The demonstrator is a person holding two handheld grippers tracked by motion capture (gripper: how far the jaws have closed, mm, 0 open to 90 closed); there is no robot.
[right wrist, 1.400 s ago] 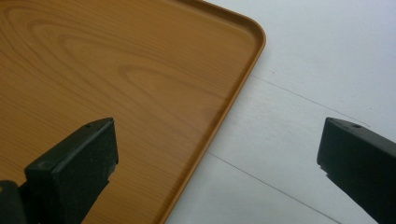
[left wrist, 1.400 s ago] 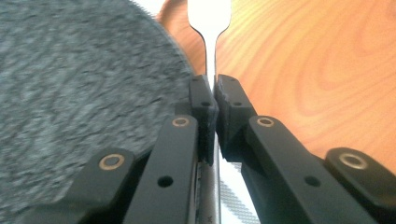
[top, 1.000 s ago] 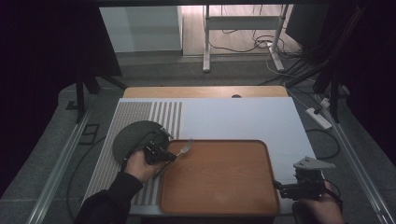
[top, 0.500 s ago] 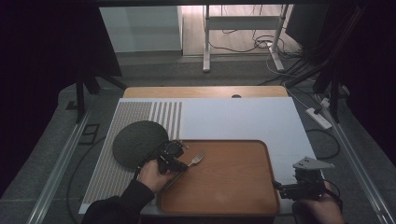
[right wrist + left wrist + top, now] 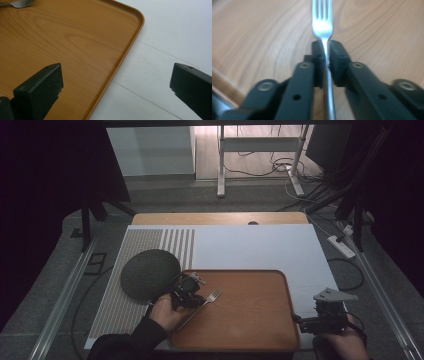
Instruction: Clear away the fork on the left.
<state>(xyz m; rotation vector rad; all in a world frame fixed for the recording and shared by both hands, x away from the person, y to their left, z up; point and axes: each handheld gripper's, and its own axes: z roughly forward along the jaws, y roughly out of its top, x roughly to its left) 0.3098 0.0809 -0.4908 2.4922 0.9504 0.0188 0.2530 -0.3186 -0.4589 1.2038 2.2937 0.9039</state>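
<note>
Fork (image 5: 322,25) sits pinched at its neck by the left tool (image 5: 325,53), tines past the pads.

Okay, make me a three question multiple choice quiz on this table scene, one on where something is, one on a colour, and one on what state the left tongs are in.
1. Where is the fork?
A. On the grey mat
B. Over the wooden tray
C. On the floor

2. What colour is the round mat?
A. Dark grey
B. Red
C. Yellow

3. How are the left tongs?
A. Wide open
B. Shut on the fork
C. Shut on the mat

Answers: 1 B, the tines lie over the tray in the high view. 2 A, it reads dark grey beside the tray. 3 B, the left gripper view has both pads pressed on the fork's neck.
</note>
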